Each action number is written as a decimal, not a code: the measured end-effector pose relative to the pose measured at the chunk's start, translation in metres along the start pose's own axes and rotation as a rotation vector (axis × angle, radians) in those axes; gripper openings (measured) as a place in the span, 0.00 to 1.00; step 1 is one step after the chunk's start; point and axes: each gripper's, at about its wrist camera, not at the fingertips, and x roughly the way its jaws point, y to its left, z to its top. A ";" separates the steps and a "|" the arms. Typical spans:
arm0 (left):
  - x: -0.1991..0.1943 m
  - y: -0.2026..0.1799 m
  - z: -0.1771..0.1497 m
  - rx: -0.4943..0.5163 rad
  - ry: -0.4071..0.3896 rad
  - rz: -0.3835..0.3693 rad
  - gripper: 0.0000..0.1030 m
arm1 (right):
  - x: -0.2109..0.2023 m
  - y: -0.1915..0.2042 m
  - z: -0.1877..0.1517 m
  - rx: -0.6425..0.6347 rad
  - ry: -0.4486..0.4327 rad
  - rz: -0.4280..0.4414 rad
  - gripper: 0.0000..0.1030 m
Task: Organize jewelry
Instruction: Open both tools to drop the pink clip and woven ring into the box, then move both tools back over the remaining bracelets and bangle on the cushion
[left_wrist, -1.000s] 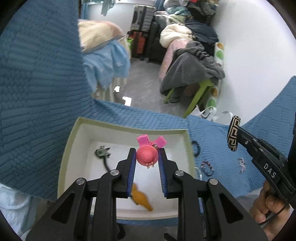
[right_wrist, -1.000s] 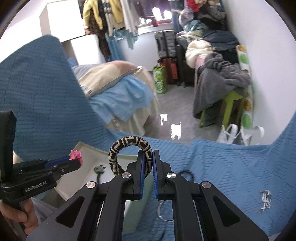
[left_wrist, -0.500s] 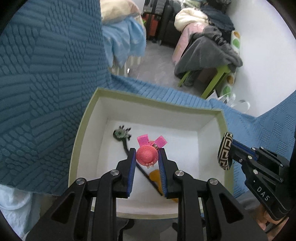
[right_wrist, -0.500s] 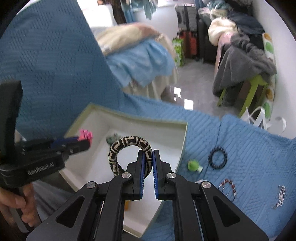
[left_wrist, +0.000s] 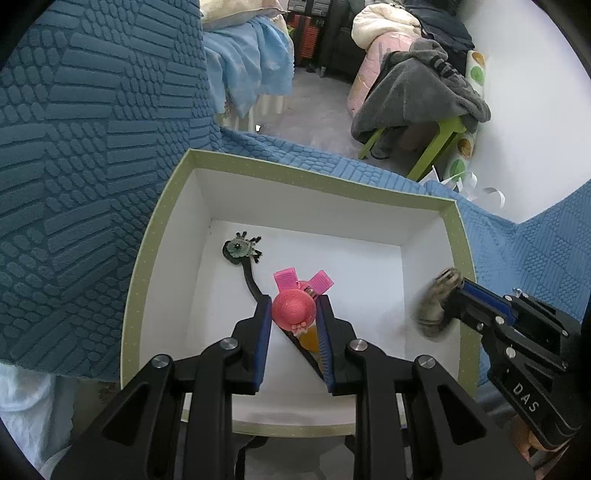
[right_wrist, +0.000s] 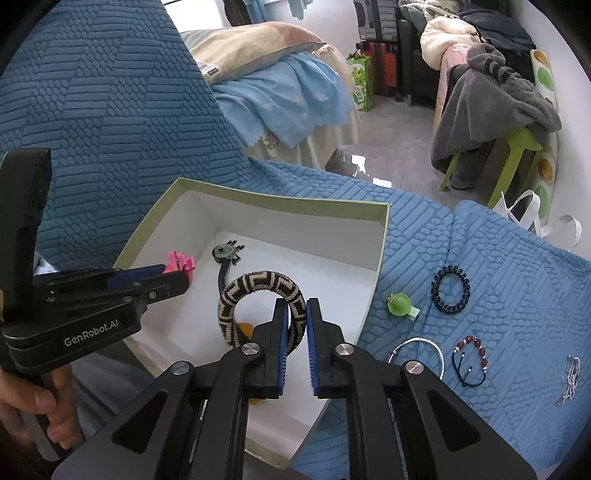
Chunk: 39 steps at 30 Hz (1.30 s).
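Both grippers have descended since the earlier frames, from above the blue quilt to inside the opening of the box; the woven bangle, formerly pinched tight, now sits between parting jaws.

Right gripper (right_wrist: 296, 306): jaws opening. The black-and-cream woven bangle (right_wrist: 258, 286) stands on edge between the blue pads, its right arc passing through the gap, with a sliver of space visible on the right-hand pad's side; whether the left-hand pad still touches it cannot be told. In the left wrist view the bangle (left_wrist: 437, 306) appears blurred at the tip of this gripper, against the box's right inner wall.

Left gripper (left_wrist: 293, 306): clenched on a pink hat-shaped hair clip (left_wrist: 293, 308), the round hat squeezed between both pads and the two pink clip prongs projecting beyond the fingertips. It hangs above the box floor, near the middle. From the right wrist view only the pink prongs (right_wrist: 180, 261) show past the gripper's tip, and a hand (right_wrist: 35, 402) grips its handle at lower left.

Box (left_wrist: 147, 258): green-rimmed, white inside, resting on the blue quilt (right_wrist: 480, 258). On its floor lie a dark flower hairpin (left_wrist: 240, 251), its stem running toward the left gripper, and an orange piece (left_wrist: 309, 338) partly hidden beneath the pads.

Quilt to the right of the box: a green hat clip (right_wrist: 399, 304) just beside the box wall, a black beaded bracelet (right_wrist: 450, 290), a silver bangle (right_wrist: 415, 354), a red-beaded cord bracelet (right_wrist: 471, 360), and a silver chain (right_wrist: 570, 374) farthest out.
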 end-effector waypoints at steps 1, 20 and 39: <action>0.000 0.001 0.000 -0.004 0.004 -0.006 0.25 | 0.000 0.000 0.000 0.003 -0.004 0.003 0.23; -0.032 -0.030 0.010 0.011 -0.142 -0.017 0.60 | -0.047 -0.023 0.009 0.003 -0.222 0.004 0.27; -0.023 -0.121 0.009 0.124 -0.182 -0.190 0.60 | -0.096 -0.104 -0.020 0.080 -0.327 -0.127 0.27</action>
